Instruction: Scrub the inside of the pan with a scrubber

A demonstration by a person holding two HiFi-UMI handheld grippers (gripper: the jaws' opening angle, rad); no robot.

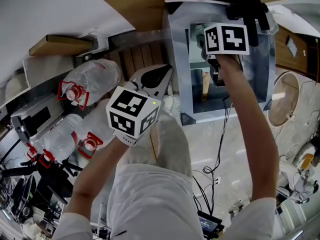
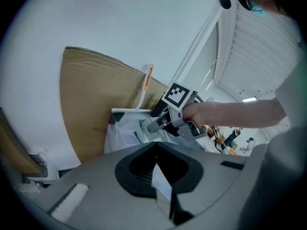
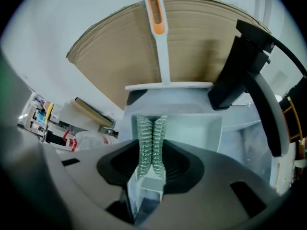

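At the grey bin (image 3: 192, 128), the right gripper (image 3: 151, 128) was held clenched, empty; the left gripper (image 1: 159, 76), well apart, was likewise observed clenched on nothing.

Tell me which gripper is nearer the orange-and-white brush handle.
Right. The right gripper is over the grey basin, just short of the brush handle at its far rim; the left gripper is outside the basin, by the person's lap.

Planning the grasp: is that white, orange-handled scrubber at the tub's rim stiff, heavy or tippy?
Probably stiff: the scrubber has a straight, moulded-looking handle. Likely light, being so slim. It stands upright at the tub rim, so a sideways push may topple it.
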